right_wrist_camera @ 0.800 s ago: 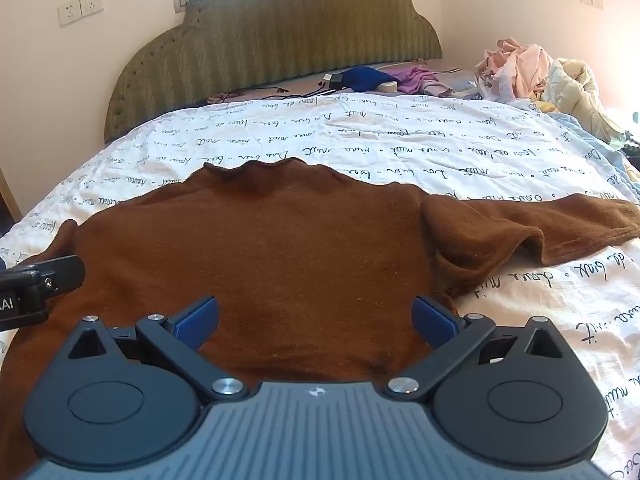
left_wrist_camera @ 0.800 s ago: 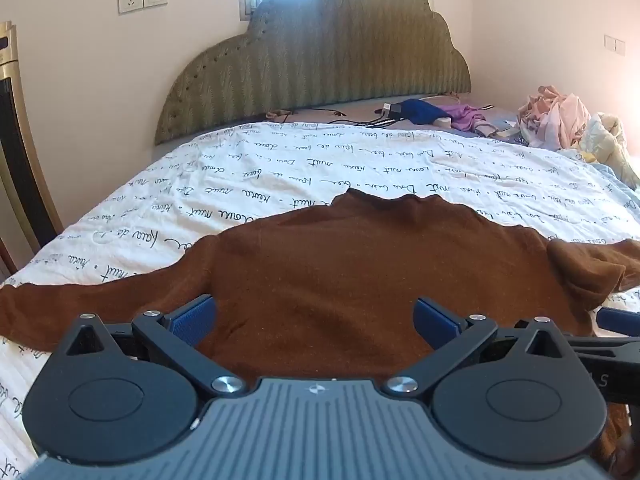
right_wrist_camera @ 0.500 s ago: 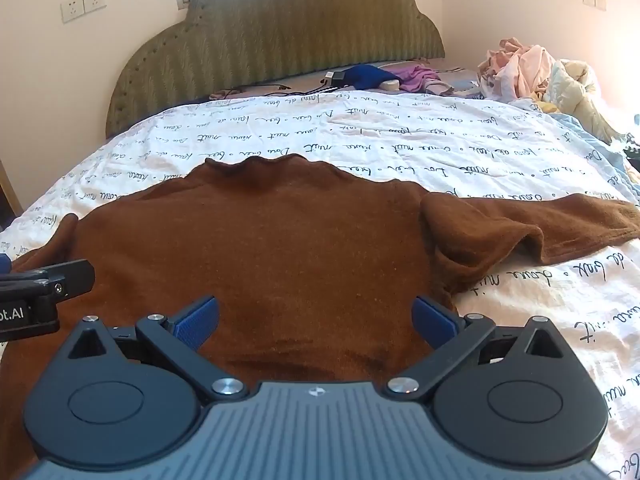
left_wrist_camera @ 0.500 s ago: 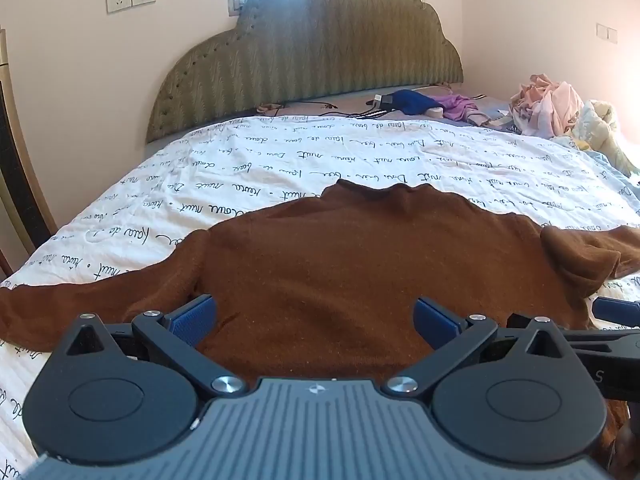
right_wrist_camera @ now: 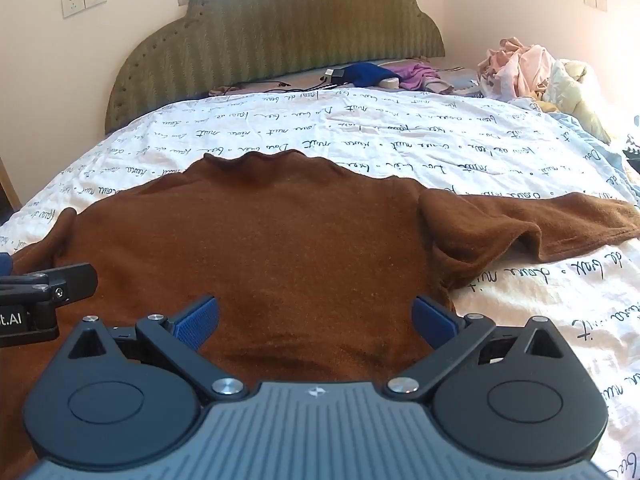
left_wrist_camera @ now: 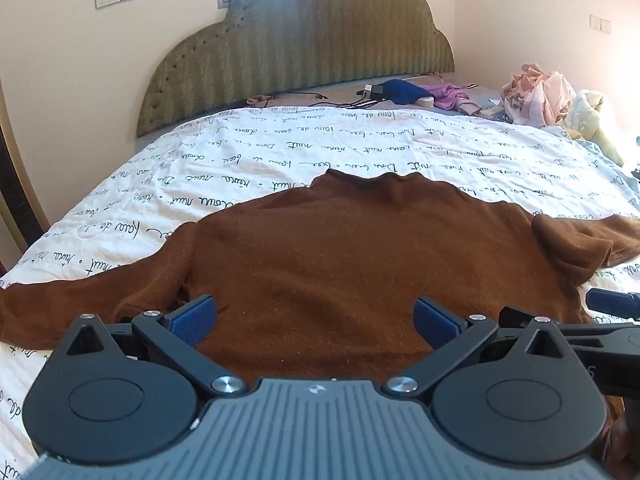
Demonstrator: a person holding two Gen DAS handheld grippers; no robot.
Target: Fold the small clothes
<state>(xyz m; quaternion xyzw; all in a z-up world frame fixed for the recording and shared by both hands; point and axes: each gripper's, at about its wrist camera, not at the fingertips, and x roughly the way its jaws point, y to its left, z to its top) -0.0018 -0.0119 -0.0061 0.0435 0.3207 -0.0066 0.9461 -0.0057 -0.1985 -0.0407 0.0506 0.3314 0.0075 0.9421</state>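
A brown long-sleeved sweater [left_wrist_camera: 360, 248] lies flat on the bed, collar towards the headboard, both sleeves spread out; it also shows in the right wrist view [right_wrist_camera: 260, 240]. Its right sleeve [right_wrist_camera: 540, 224] is bunched at the shoulder. My left gripper [left_wrist_camera: 314, 316] is open and empty, just above the sweater's lower left part. My right gripper [right_wrist_camera: 314, 316] is open and empty, above the lower right part. Each gripper shows at the edge of the other's view. The sweater's hem is hidden under the grippers.
The bed has a white sheet with black script [left_wrist_camera: 360, 140] and a green padded headboard [left_wrist_camera: 304, 40]. A blue cloth, purple cloth and cables [left_wrist_camera: 404, 92] lie near the headboard. A heap of pink and yellow clothes [left_wrist_camera: 552, 100] sits at the far right. A wooden frame [left_wrist_camera: 16, 184] stands left.
Both grippers have shifted slightly over the sweater; the left view has swung a little to the left. Both stay open. The sweater has not moved.
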